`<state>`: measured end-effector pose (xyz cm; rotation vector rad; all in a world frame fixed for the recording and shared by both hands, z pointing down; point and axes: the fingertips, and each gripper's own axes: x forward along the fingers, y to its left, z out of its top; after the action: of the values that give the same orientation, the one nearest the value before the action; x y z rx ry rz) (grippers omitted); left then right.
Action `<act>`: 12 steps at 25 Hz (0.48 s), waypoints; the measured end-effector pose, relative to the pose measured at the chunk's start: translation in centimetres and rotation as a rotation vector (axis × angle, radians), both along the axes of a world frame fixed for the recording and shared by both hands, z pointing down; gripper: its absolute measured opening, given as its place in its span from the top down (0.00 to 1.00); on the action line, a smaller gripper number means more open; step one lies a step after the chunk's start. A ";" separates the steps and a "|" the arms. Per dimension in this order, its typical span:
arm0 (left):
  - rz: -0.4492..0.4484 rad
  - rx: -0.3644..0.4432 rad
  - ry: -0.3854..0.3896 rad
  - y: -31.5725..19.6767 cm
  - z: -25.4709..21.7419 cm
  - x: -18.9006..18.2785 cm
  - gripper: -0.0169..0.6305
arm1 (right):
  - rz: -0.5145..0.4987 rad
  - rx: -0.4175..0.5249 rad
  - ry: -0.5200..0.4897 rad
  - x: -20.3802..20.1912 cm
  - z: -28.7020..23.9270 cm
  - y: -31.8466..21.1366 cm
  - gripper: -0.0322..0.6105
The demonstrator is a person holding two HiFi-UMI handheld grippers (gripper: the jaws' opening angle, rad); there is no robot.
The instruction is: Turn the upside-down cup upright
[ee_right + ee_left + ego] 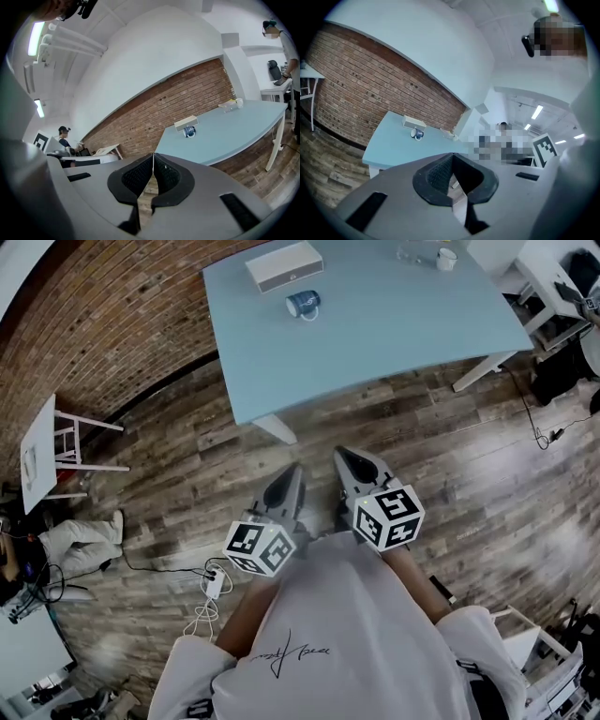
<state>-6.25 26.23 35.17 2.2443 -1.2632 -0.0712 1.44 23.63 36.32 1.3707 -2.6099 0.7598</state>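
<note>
Left claw (292, 472) clenched, nothing in it. Right claw (343, 457) clenched too, also empty. Both are held side by side close to the person's body, over the wooden floor (178, 474), well apart from the light blue surface (394, 329). Blue cup (303, 304) sits on the surface just beside a white box (284, 265); the cup's orientation is too small to tell.

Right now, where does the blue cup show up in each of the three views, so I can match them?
Head view: blue cup at top centre, on the light blue table, just below the pale box.
Left gripper view: cup small, left of centre, right under the box.
Right gripper view: cup right of centre, under the box.
Shared landmark: the pale box next to the cup.
</note>
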 end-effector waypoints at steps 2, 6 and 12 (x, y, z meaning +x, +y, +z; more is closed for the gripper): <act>0.002 0.008 -0.008 -1.0 -0.3 0.6 0.96 | -0.009 0.000 -0.006 0.4 0.0 -0.9 0.92; 0.052 0.010 -0.004 -2.7 -0.3 3.3 0.96 | -0.051 -0.004 0.008 1.6 0.2 -2.4 0.92; 0.095 0.017 -0.033 -4.6 0.0 6.5 0.96 | -0.092 0.007 0.014 2.7 0.2 -3.9 0.92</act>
<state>0.22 21.59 35.15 2.3254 -1.1745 -0.0093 4.09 19.72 36.57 1.2431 -2.6467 0.7264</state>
